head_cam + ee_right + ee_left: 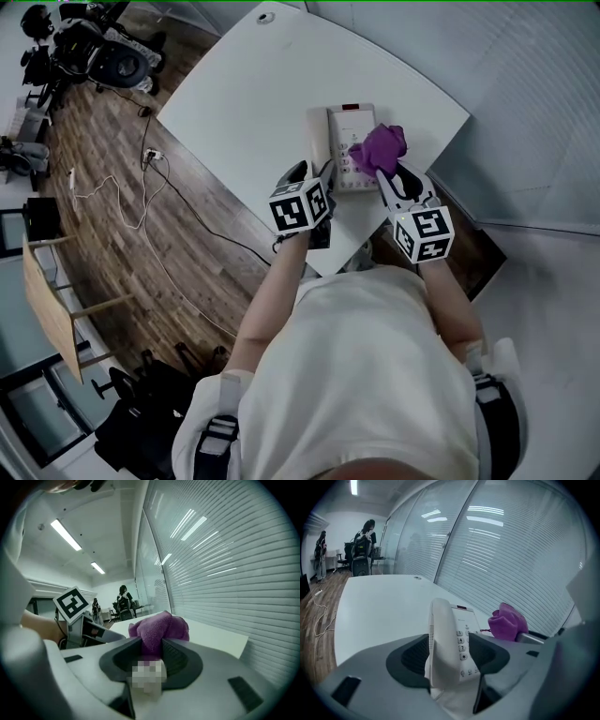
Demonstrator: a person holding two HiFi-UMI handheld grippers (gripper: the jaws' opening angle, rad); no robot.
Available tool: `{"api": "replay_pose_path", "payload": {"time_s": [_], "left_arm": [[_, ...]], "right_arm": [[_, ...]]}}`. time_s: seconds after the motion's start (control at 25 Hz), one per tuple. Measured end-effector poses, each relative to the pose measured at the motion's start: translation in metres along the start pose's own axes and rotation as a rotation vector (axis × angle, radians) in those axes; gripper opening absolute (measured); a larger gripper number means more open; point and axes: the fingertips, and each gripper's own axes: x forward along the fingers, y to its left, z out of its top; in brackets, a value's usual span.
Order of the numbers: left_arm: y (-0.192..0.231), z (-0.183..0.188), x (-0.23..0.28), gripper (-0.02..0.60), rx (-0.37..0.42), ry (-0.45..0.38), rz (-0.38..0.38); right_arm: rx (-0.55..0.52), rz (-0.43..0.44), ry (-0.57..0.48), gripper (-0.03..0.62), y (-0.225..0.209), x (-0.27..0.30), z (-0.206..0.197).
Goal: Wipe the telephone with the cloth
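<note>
- Two grippers meet at the telephone (349, 122) on the worktop (244, 84).
- Left gripper (451, 656): fingers released astride the handset (440, 634), seemingly to steady it.
- Right gripper (152, 656): fingers clenched on the cloth (159, 630) over the keypad (352, 167), ready to wipe.

White curved desk (234, 84) on dark wood-plank floor (112, 272), w/ cables (112, 202) trailing over the planks. Horiz. blinds (511, 550) behind glass along one side. Ceiling strip lights (65, 534) lit. Black office chairs (112, 61) at far end.
</note>
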Motion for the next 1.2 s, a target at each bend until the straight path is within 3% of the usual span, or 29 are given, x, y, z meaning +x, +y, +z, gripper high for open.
{"api": "replay_pose_path", "payload": {"time_s": [0.28,0.84,1.2], "left_arm": [[-0.003,0.023,0.028,0.268,0.005,0.018,0.031],[0.012,0.030,0.059,0.267,0.030,0.054,0.133],[0.007,0.033,0.061,0.225,0.049,0.033,0.173]], "right_arm": [[0.032,0.000,-0.006,0.132,-0.008,0.012,0.015],[0.051,-0.014,0.008,0.132,-0.022,0.033,0.019],[0.037,0.007,0.012,0.132,-0.021,0.036,0.021]]}}
